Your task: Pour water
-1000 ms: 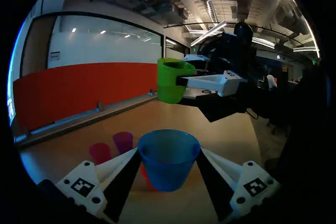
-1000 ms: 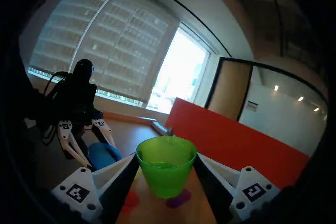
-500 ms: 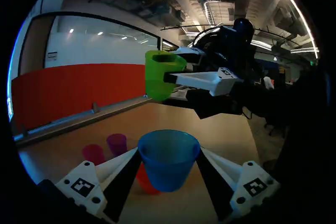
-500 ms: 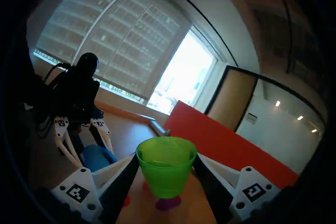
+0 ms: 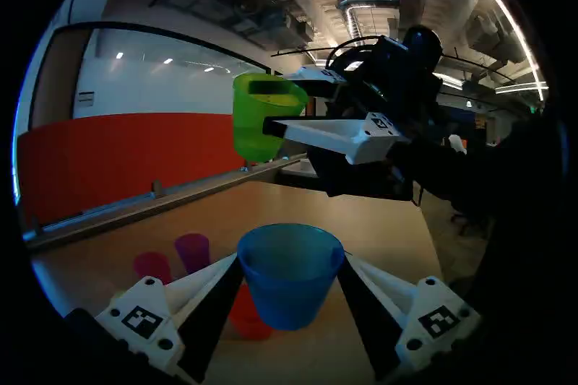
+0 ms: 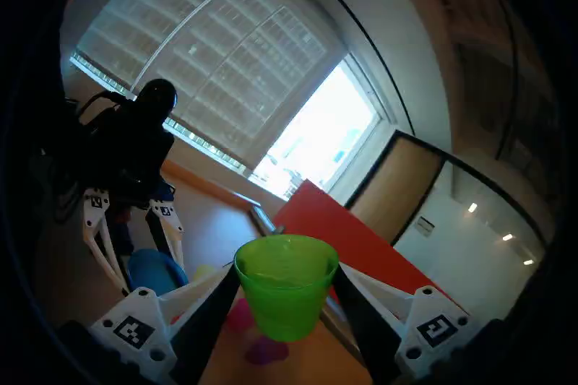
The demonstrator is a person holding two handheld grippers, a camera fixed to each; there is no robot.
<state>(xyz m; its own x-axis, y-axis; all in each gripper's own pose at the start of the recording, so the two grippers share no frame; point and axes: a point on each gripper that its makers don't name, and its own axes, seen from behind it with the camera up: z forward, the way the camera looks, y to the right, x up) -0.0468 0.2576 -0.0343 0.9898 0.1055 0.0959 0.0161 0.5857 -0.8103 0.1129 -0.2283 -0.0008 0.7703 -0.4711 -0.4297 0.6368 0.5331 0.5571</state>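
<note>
A blue cup (image 5: 290, 274) sits upright between the fingers of my left gripper (image 5: 289, 280), which is shut on it, above the wooden table (image 5: 361, 219). My right gripper (image 5: 278, 125) holds a green cup (image 5: 261, 123) higher up and to the left of the blue one, tilted so its mouth leans over. In the right gripper view the green cup (image 6: 286, 295) fills the space between the fingers of my right gripper (image 6: 287, 298), with liquid visible inside. There the blue cup (image 6: 154, 271) and my left gripper (image 6: 137, 240) are lower left.
Small cups stand on the table: a pink cup (image 5: 152, 267), a purple cup (image 5: 193, 251) and a red cup (image 5: 249, 313) behind the blue one. A red partition (image 5: 123, 157) with a rail (image 5: 159, 193) borders the table's far side. A bright window (image 6: 311, 139) lies beyond.
The right gripper has carried the green cup up and leftward in the left gripper view and tilted it further. The blue cup stays held in the left gripper.
</note>
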